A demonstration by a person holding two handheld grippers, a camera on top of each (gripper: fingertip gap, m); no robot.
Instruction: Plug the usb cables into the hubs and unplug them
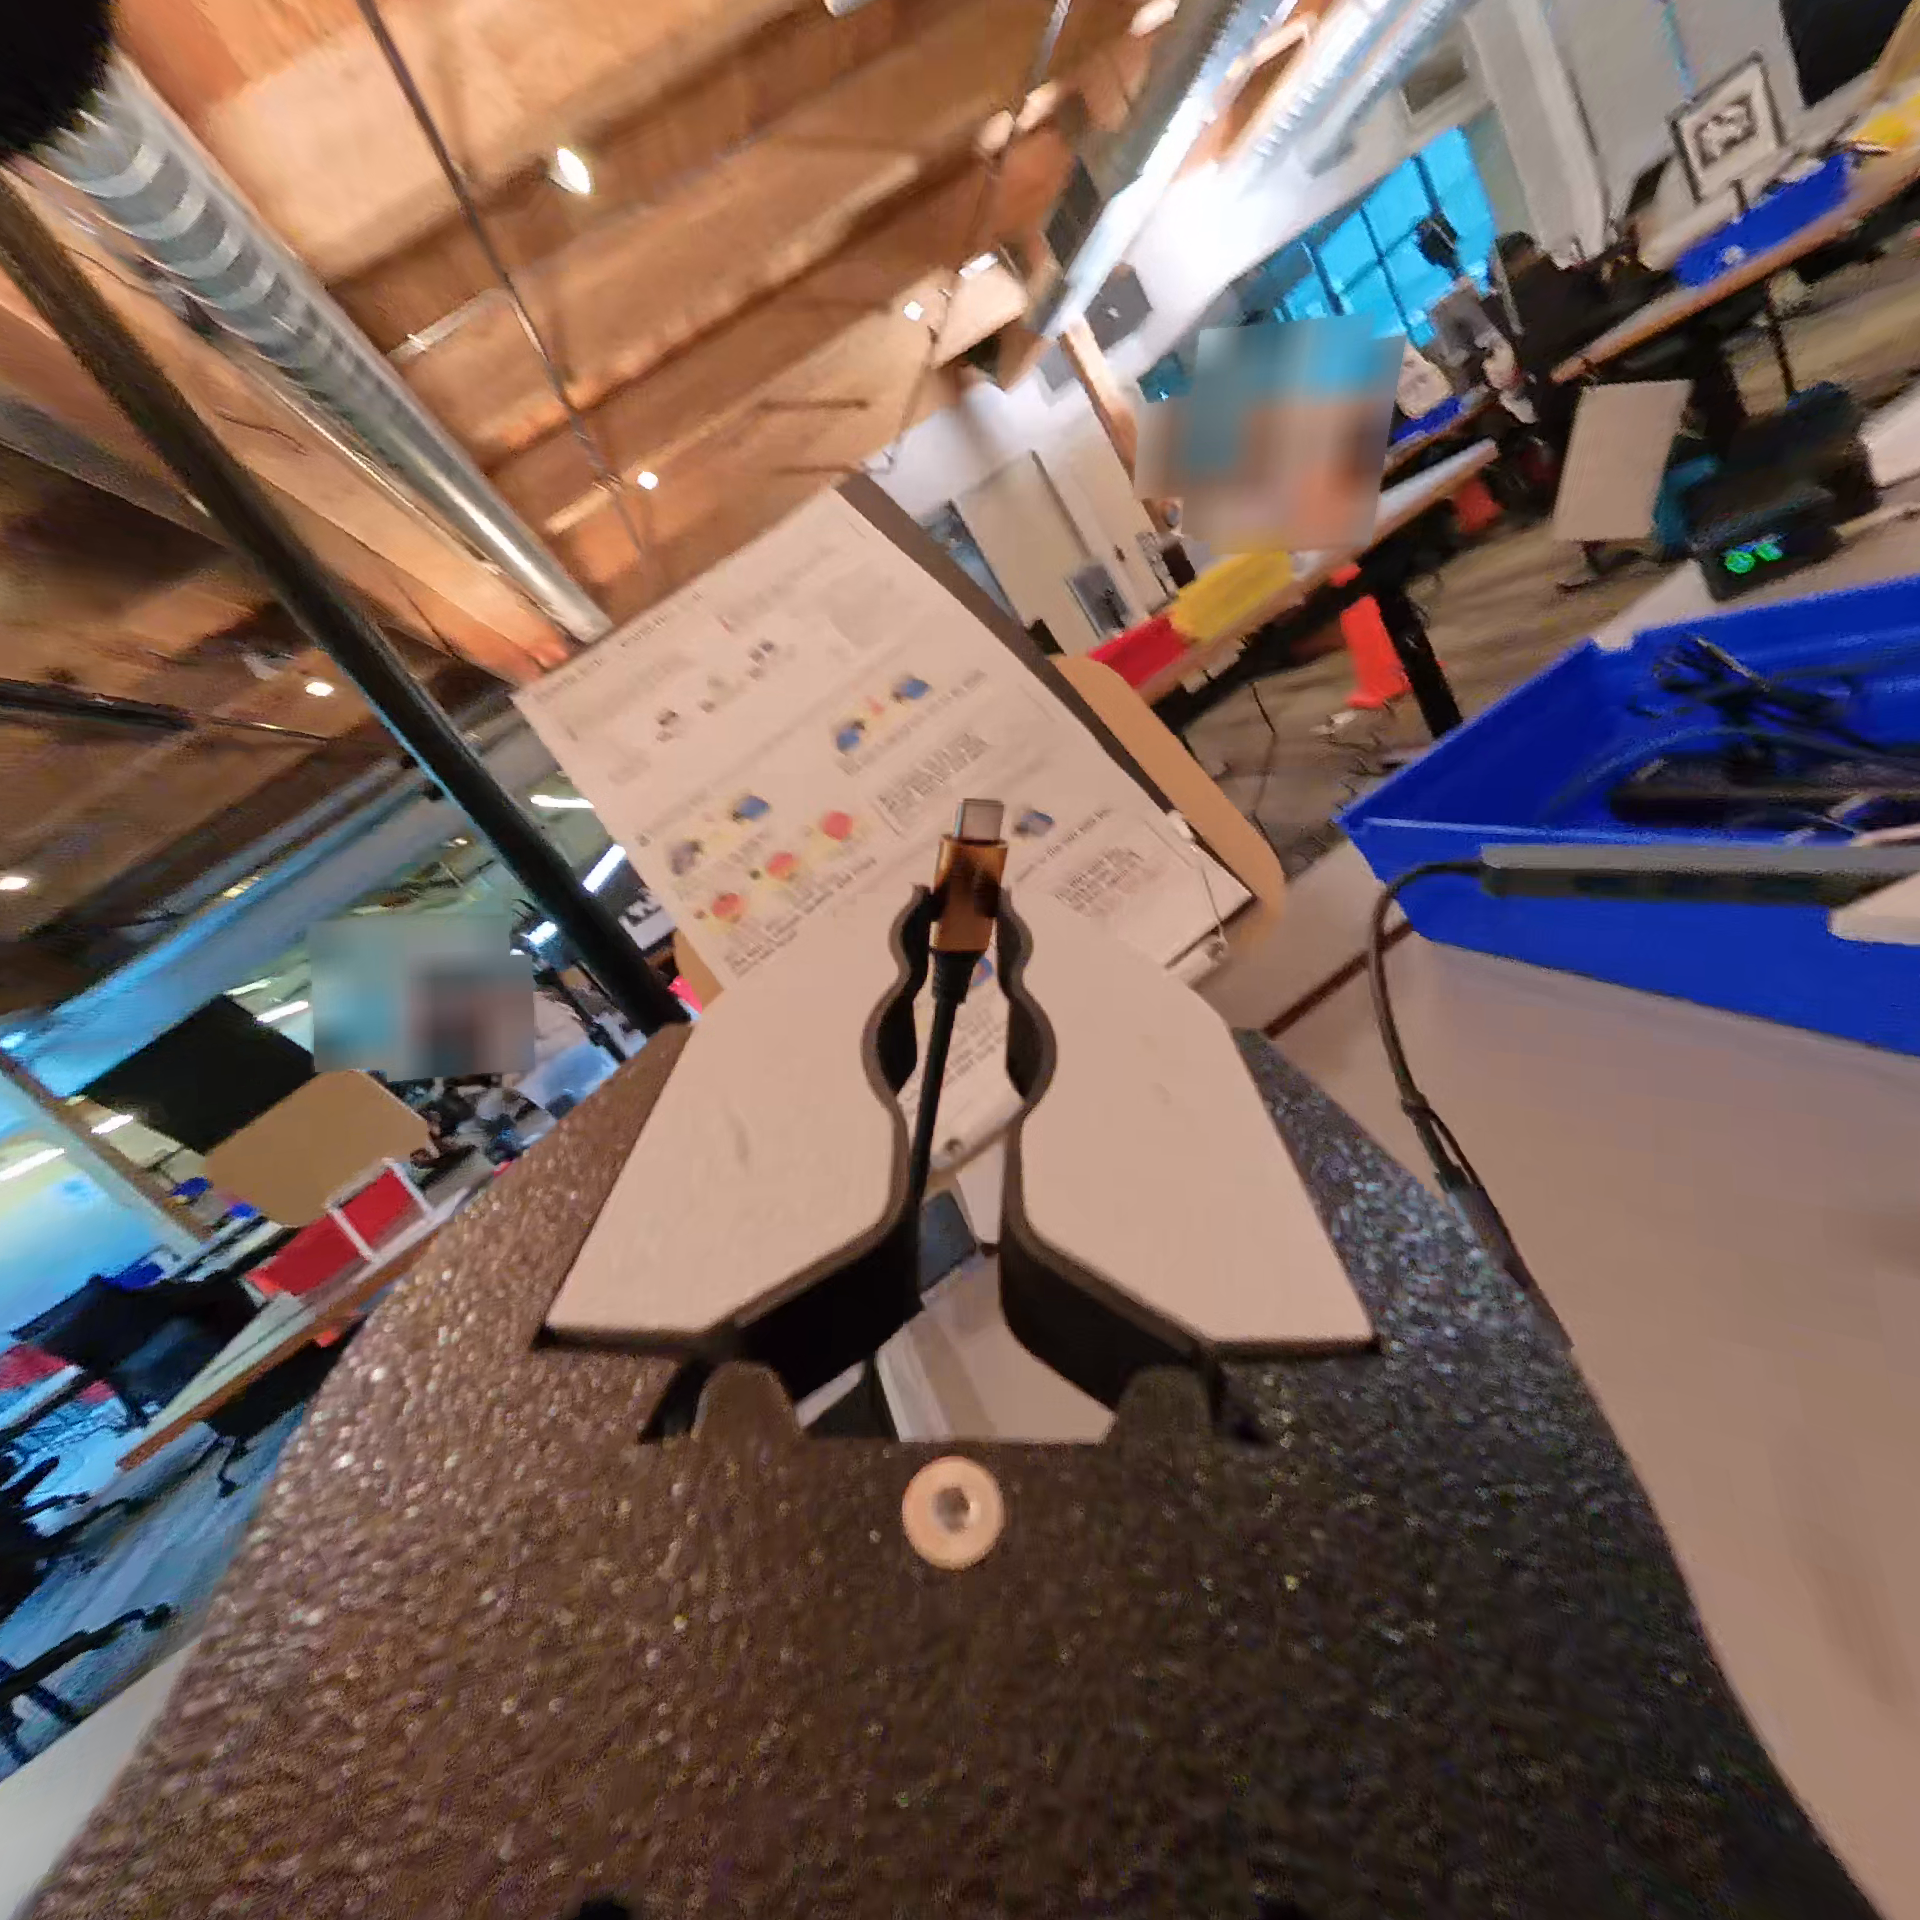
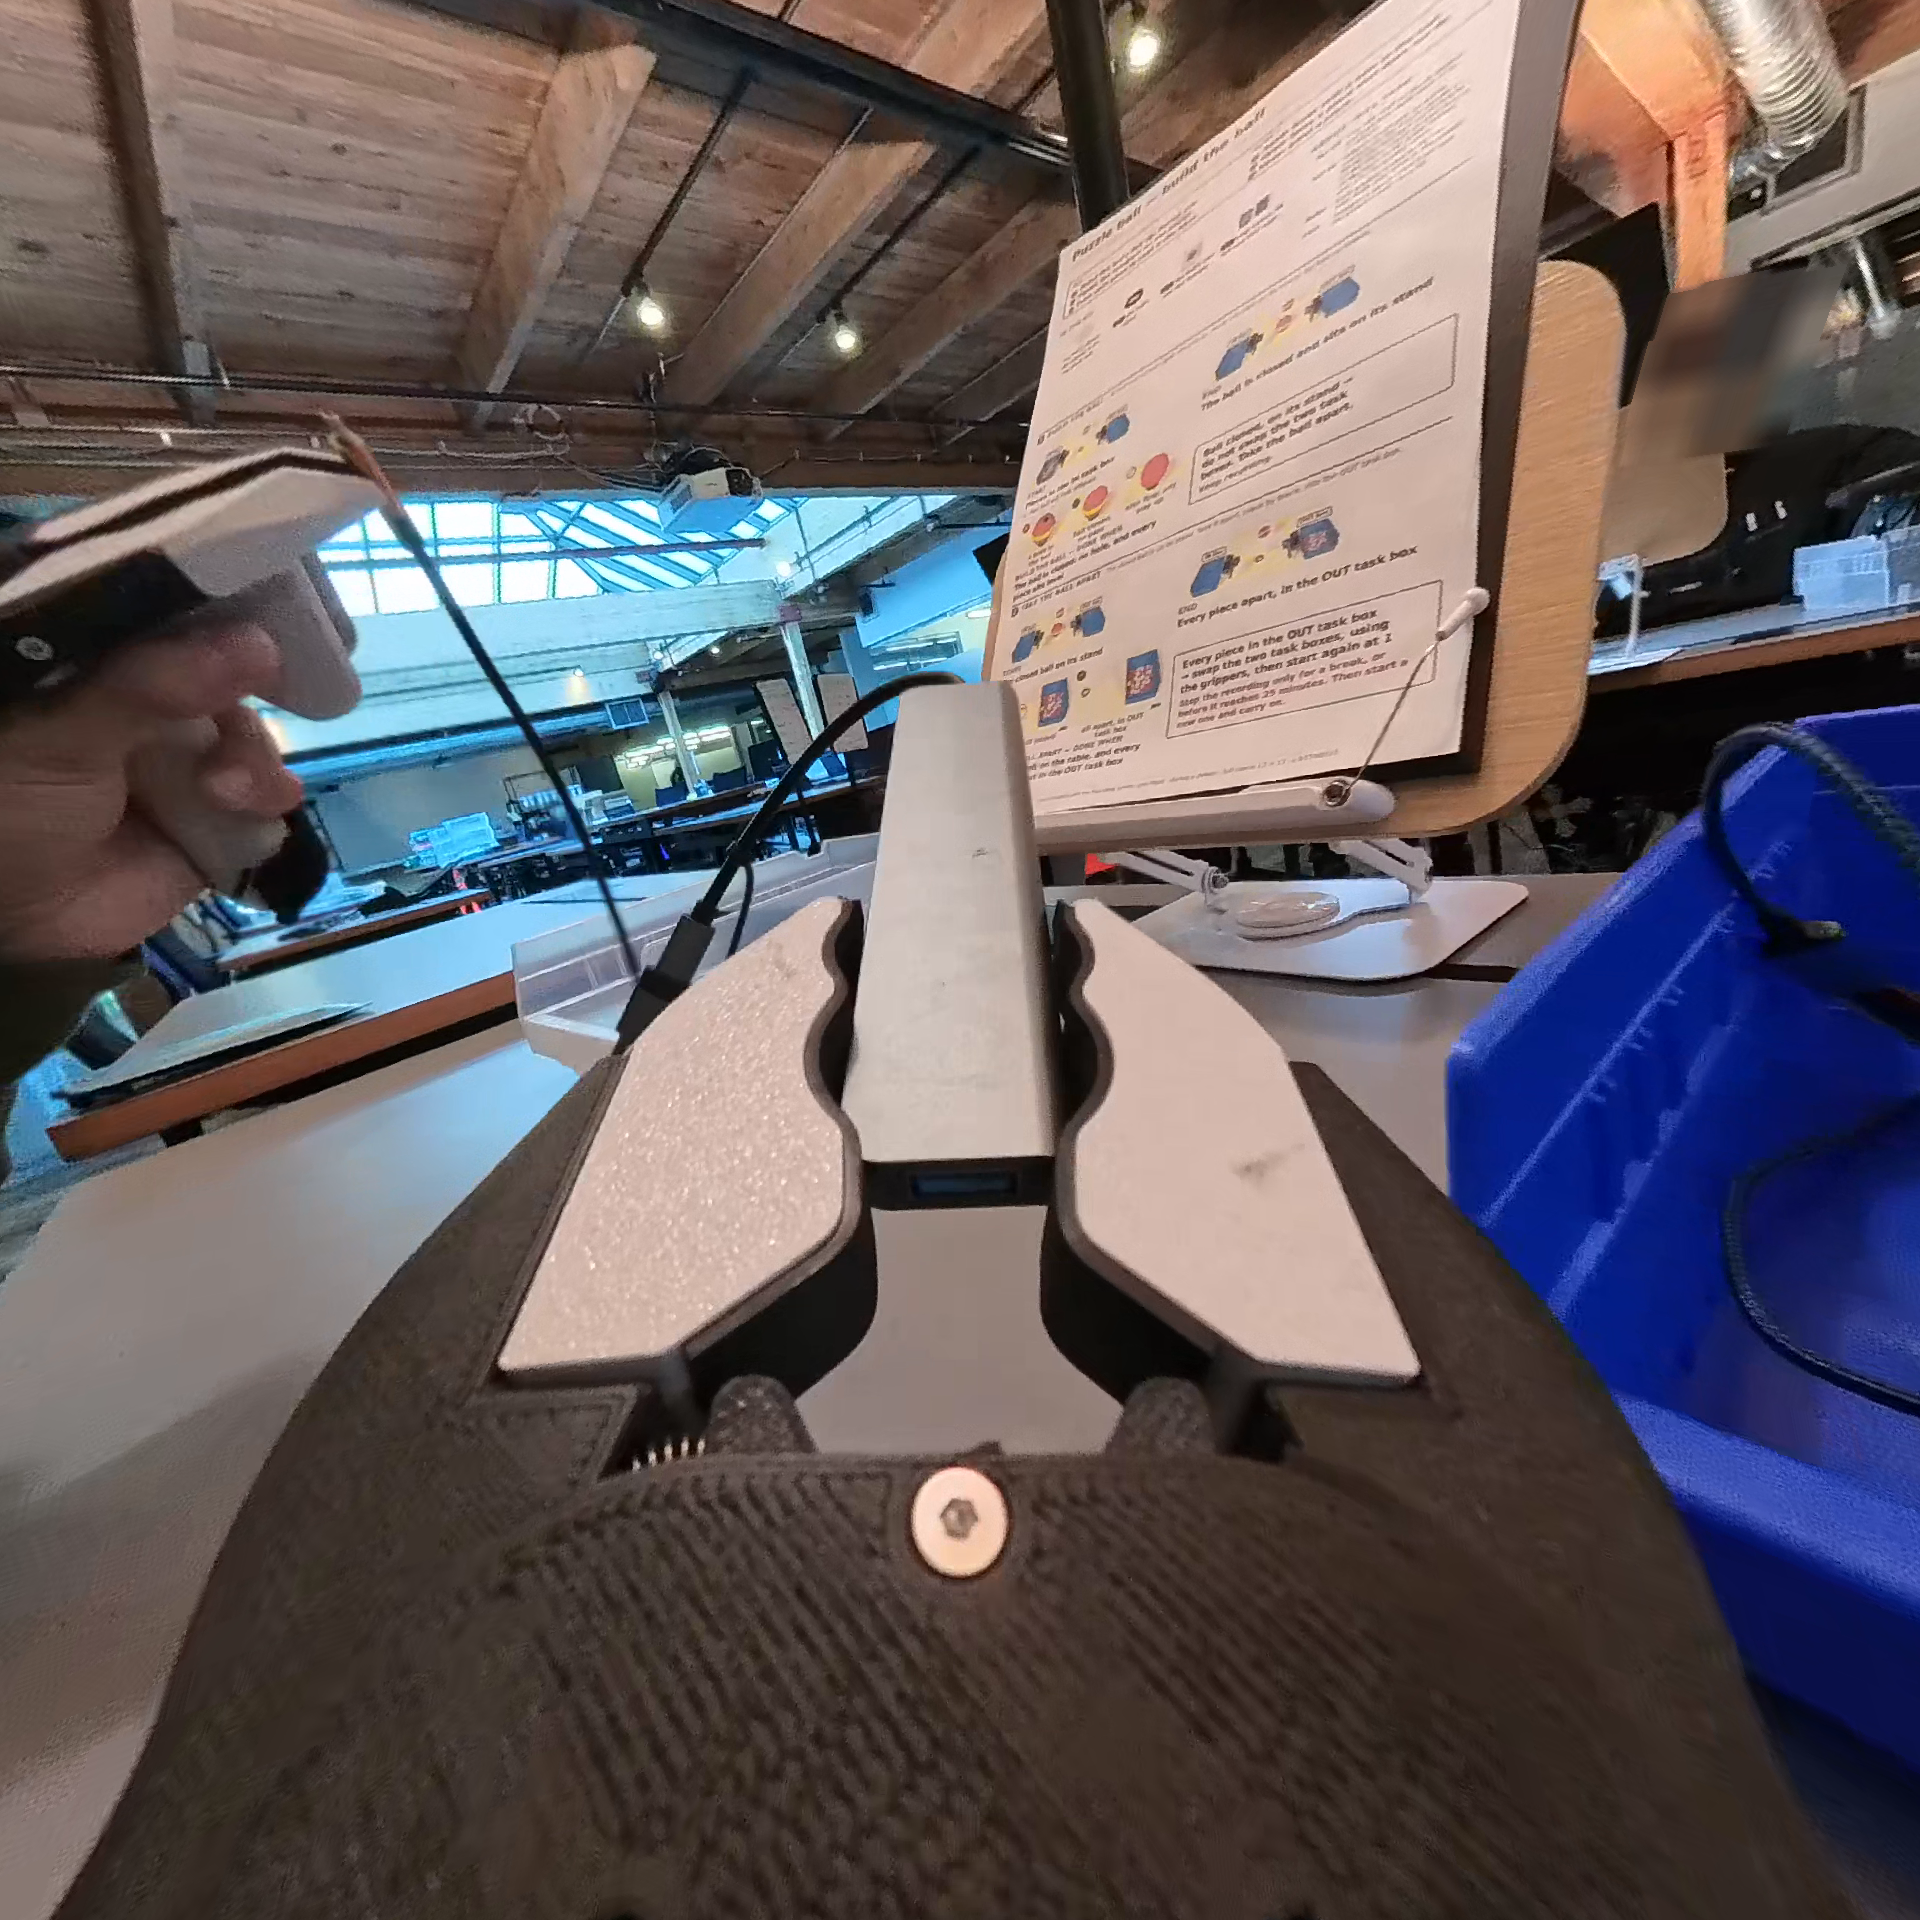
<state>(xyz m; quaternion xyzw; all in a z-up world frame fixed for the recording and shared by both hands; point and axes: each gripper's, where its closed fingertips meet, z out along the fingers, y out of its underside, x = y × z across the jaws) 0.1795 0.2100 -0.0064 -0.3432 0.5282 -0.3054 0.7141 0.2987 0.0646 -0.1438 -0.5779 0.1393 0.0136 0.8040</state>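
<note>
My left gripper point(image 1: 961, 925) is shut on a black USB cable's copper-coloured plug point(image 1: 969, 881); the silver tip points up past the fingertips and the cable point(image 1: 930, 1081) hangs down between the fingers. My right gripper point(image 2: 956, 925) is shut on a long grey USB hub point(image 2: 951, 935), held lengthwise, a blue port facing the camera. The hub's own black cable point(image 2: 769, 810) loops off its far end. The hub also shows in the left wrist view point(image 1: 1683, 868) at the right. The left gripper point(image 2: 177, 540) and a hand show at the left of the right wrist view, apart from the hub.
A blue bin point(image 2: 1683, 1195) with dark cables stands at the right; it also shows in the left wrist view point(image 1: 1662, 821). An instruction sheet on a stand point(image 2: 1278, 436) is behind the hub. A clear tray point(image 2: 582, 966) lies on the grey table point(image 2: 260, 1299). The grippers' ends are close to 25 cm from one another.
</note>
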